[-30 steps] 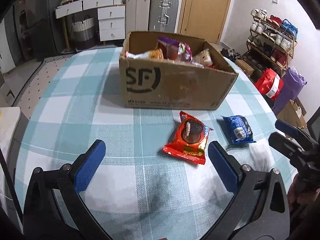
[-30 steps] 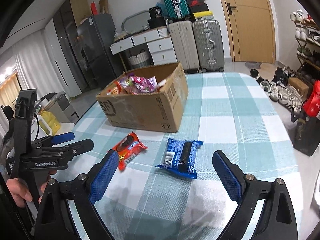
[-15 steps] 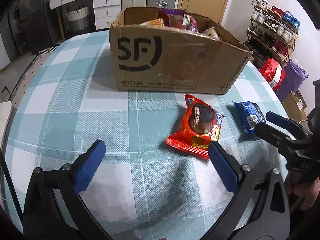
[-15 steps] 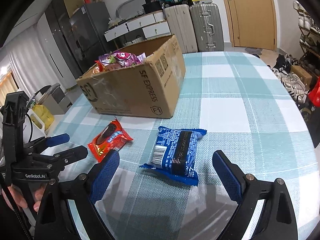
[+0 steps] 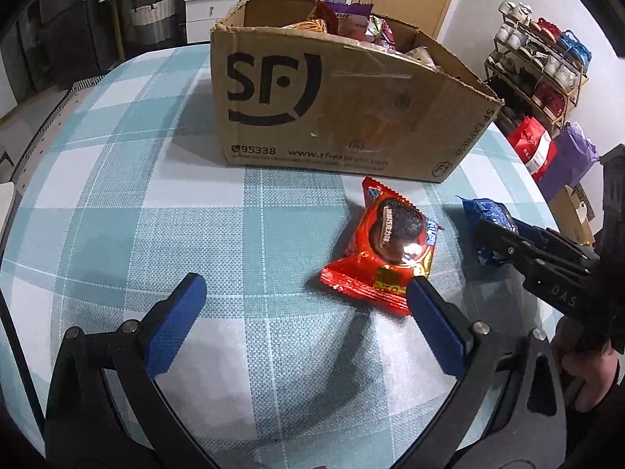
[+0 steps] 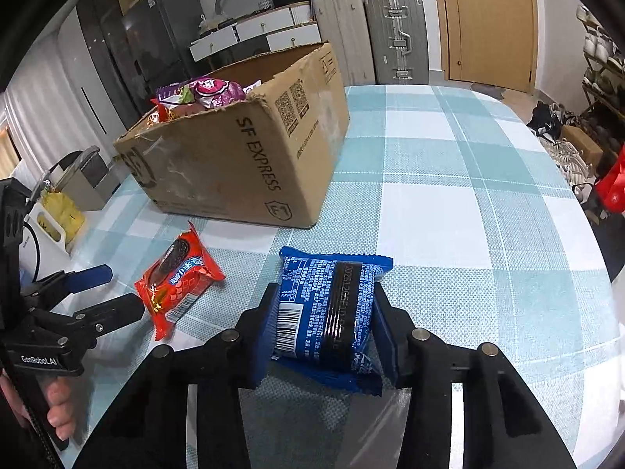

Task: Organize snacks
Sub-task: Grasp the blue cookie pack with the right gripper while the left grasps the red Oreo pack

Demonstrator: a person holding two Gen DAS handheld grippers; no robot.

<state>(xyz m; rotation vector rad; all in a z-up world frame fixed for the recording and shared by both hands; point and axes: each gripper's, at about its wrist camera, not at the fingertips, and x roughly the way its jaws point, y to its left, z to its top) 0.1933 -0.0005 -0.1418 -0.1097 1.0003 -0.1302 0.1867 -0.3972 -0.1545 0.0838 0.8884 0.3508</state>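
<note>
Closer now than a second ago: both grippers have dropped toward the table, and the right gripper (image 6: 326, 322) has just been closing, its pads now pressing the sides of the blue snack pack (image 6: 328, 312). Pack lies flat on the checked tablecloth (image 6: 468, 215), cardboard box (image 6: 242, 156) ahead of the fingers. Best lifted straight, grip kept firm, wrapper likely slippery. Left gripper (image 5: 300, 305) pitched downward, fingers spread wide; red snack pack (image 5: 384, 250) touches its right fingertip, ungrasped.
</note>
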